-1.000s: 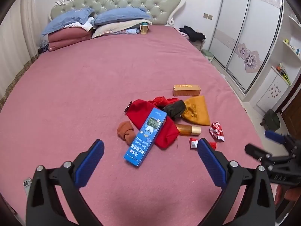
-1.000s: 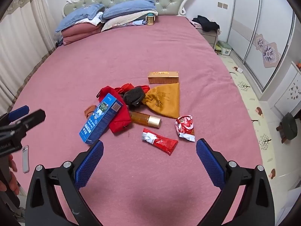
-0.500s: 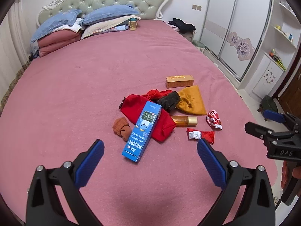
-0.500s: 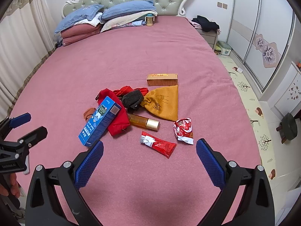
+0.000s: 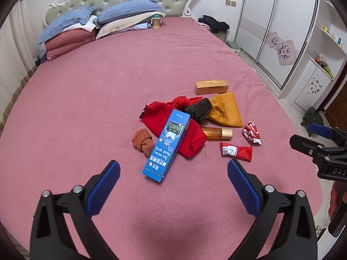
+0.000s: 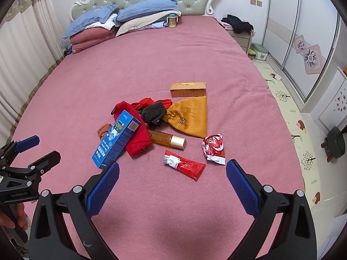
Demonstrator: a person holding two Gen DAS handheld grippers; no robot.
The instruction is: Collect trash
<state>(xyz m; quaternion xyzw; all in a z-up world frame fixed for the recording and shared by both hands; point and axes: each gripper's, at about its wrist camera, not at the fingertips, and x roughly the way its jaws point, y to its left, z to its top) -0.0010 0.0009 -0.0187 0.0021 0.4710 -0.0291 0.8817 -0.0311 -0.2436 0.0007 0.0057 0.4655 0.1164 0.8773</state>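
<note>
1. In the middle of both frames, a small heap of stuff is seen on the pink bed (image 5: 86, 99), bunched together rather than spread out, so it can probably be worked through from the near edge.

2. The actual trash is reckoned to be the two crinkly foil bits: a flat red sachet (image 6: 184, 165) and a crumpled red-and-white wrapper (image 6: 213, 148), both lying loose on the blanket at lower right of the heap, apart from the rest.

3. The right gripper (image 6: 172, 171) is held low with the sachet framed between its blue ribbed fingers (image 6: 103, 186); they're spread wide, nothing gripped. That line-up suggests the sachet is meant to be taken first.

4. The left gripper (image 5: 173, 170) is likewise splayed and empty, pointed at the blue carton (image 5: 166, 146), a stiff cardboard box propped at a slant on the red cloth pouch (image 5: 173, 127).

5. Soft things are piled in the centre: a mustard drawstring bag (image 5: 225, 111), a dark fuzzy bundle (image 5: 198, 108) and a knotted brown rag (image 5: 142, 142).

6. Hard things are noted too: an amber bottle (image 6: 168, 140) with a gold cap, round and likely to roll, and a gold box (image 6: 187, 89) at the far side.

7. Thin foil on plush fabric could be fiddly to pinch.
</note>
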